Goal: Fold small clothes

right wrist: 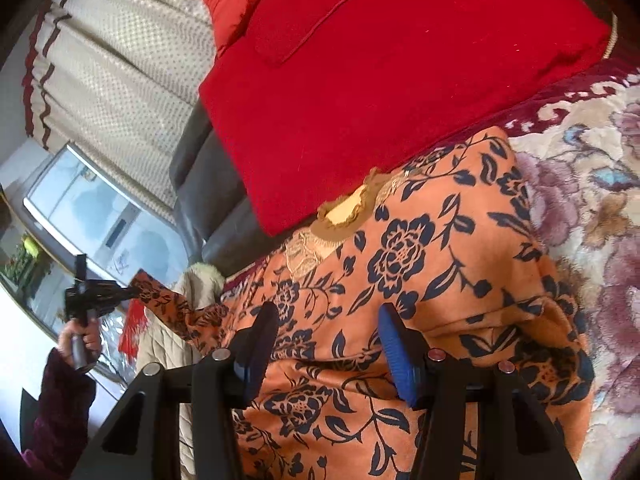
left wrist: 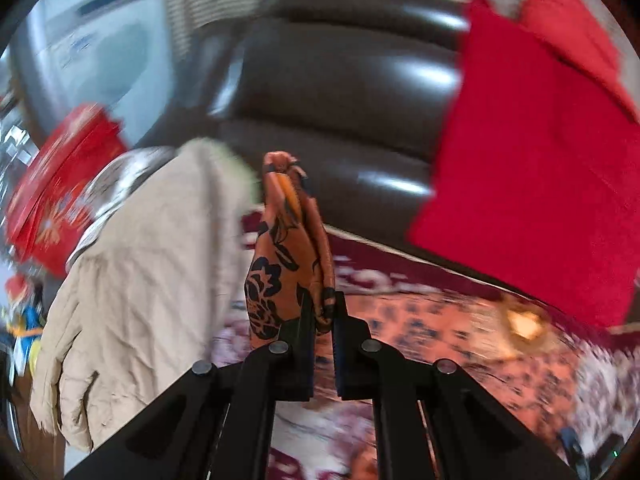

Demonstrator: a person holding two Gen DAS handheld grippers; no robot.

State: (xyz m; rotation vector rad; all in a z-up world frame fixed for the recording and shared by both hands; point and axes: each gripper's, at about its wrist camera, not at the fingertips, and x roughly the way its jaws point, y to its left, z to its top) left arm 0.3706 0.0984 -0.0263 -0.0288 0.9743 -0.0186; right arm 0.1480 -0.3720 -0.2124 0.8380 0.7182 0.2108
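Meanwhile left gripper (left wrist: pixel 323 316) clenched on orange floral garment (right wrist: pixel 420 280) sleeve; right gripper (right wrist: pixel 328 344) released above body; sleeve could slip free.

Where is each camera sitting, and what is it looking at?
Left wrist: sits on the left gripper, looking along jaws shut on the orange flowered garment, toward the dark sofa; no body shows.
Right wrist: sits on the right gripper, jaws open over the same garment; the person's left hand shows.
Both see the garment, red cushion, beige garment and sofa.
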